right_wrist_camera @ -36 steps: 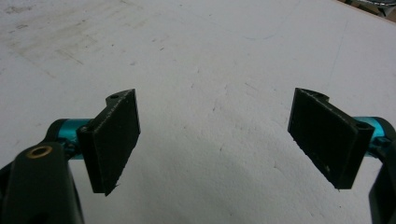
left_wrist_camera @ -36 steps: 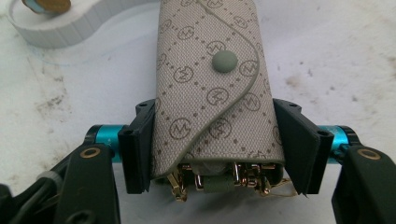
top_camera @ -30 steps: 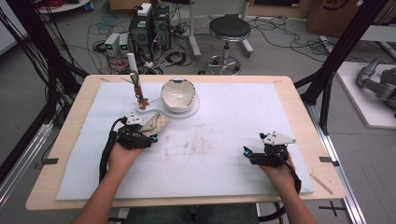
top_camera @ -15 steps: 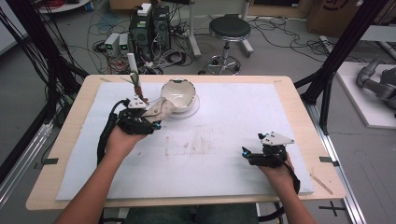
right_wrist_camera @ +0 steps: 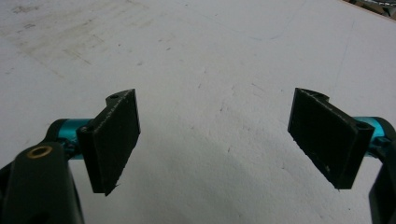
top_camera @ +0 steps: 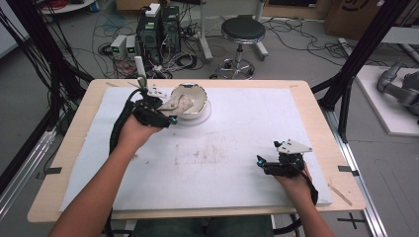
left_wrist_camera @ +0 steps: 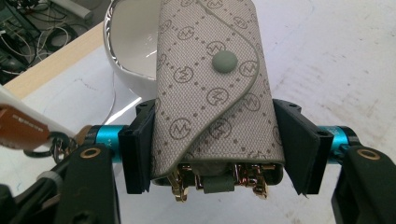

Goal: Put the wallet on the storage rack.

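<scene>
Your left gripper [top_camera: 170,114] holds the key pouch [left_wrist_camera: 212,88] at the near left rim of the bowl [top_camera: 193,101], which sits toward the far left of the white mat [top_camera: 247,143], while your right gripper [top_camera: 262,163] rests well apart at the mat's near right.

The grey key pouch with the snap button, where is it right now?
The key pouch is clamped in the left gripper at the far left of the table, lifted at the near rim of the white bowl.
</scene>
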The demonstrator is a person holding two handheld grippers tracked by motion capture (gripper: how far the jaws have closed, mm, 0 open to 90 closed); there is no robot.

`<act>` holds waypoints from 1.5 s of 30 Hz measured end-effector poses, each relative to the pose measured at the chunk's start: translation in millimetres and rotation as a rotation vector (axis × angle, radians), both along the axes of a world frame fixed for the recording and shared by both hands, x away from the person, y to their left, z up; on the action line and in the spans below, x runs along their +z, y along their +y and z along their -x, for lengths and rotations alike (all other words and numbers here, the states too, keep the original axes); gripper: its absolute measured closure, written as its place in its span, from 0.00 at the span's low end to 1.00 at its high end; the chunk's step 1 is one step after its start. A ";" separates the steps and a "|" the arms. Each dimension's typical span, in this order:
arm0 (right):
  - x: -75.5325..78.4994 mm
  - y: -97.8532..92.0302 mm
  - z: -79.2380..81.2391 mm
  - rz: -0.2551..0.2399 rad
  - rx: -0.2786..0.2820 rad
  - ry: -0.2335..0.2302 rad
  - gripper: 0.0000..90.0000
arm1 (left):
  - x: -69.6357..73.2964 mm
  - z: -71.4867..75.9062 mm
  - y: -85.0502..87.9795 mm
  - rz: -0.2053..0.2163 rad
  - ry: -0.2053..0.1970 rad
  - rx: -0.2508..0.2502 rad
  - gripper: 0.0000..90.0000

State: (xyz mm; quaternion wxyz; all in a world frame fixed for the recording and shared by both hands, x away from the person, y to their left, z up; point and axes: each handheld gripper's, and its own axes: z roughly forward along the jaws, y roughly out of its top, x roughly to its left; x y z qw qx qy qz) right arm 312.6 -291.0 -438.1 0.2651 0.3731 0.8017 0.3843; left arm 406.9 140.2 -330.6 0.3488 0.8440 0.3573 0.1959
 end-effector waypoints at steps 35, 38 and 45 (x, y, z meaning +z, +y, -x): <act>-2.0 -1.9 -2.4 0.001 -0.008 0.011 0.19 | -23.7 -71.4 -46.6 -0.086 0.088 0.020 0.40; -2.3 -2.3 -2.7 0.006 -0.006 0.010 0.19 | -25.2 -74.3 -50.7 -0.089 0.085 0.023 0.40; -2.4 -2.7 -2.5 0.003 -0.005 0.010 0.19 | -30.9 -79.1 -54.9 -0.111 0.087 0.028 0.38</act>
